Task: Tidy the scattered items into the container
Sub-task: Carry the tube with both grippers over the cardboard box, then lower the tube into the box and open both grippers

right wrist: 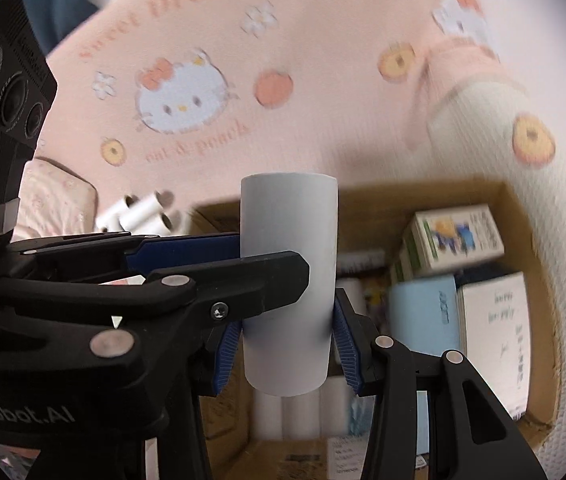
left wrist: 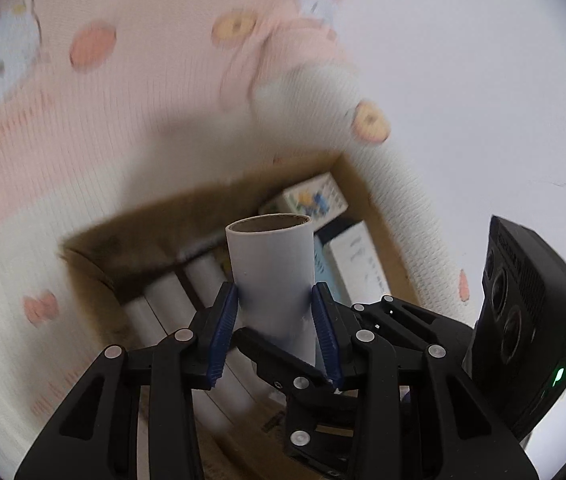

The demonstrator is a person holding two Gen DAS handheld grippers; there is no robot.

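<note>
Quick tally for you: one cardboard box (right wrist: 523,216), and inside it you've got three small cartons, namely one printed carton (right wrist: 455,236), one light blue box (right wrist: 427,312) and one white box with handwriting (right wrist: 495,332). There are also what look like three white rolls (left wrist: 171,292) lying on the bottom, though blur makes that count shaky. You've got two grippers going, left gripper (left wrist: 275,304) and right gripper (right wrist: 287,344), with just one white tube (right wrist: 289,216) between them, and roughly three loose rolls (right wrist: 139,212) still out on the one pink blanket (right wrist: 323,80).
</note>
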